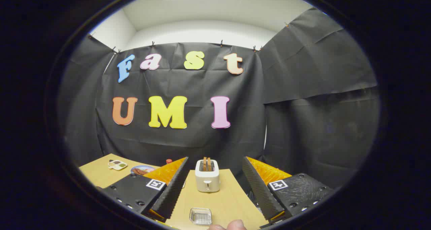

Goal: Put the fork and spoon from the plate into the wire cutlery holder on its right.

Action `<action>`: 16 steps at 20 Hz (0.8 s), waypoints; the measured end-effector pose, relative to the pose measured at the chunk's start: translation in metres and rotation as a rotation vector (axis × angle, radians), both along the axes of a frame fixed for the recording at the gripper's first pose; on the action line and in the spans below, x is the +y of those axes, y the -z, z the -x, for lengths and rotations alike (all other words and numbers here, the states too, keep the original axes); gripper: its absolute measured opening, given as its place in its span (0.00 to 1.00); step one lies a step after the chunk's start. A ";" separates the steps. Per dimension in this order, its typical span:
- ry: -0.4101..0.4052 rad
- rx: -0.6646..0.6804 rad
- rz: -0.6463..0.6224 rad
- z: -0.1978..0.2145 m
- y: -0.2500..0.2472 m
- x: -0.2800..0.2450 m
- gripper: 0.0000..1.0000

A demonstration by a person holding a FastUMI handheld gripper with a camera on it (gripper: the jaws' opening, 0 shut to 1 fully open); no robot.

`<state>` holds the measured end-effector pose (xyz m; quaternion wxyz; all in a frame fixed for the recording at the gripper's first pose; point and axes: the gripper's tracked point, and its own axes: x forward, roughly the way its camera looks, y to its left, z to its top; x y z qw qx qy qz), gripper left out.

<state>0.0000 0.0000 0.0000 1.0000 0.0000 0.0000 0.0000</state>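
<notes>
- Gripper point(213, 189) has its fingers wide apart, gripping nothing, raised and looking level across the light wooden table point(229, 203).
- White two-slot toaster with brown toast sticking up point(207, 176) stands between the fingers, just ahead of them.
- Small clear square dish with a mesh-like bottom point(200, 216) sits nearer than the toaster; whether it is the wire cutlery holder cannot be told.
- Fingertips of a person point(230, 225) show beside the dish.
- Fork, spoon and their plate cannot be made out. Far left lie a round patterned plate-like thing point(142, 169) and a pale compartment tray point(117, 164).
- Judgement: task looks unstarted; both pieces are left to move.
</notes>
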 end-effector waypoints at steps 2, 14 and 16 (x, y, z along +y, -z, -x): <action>-0.010 0.009 0.009 0.001 0.003 0.004 0.95; 0.002 0.029 -0.011 0.005 0.009 0.006 0.95; -0.002 0.029 -0.009 0.005 0.007 0.008 0.95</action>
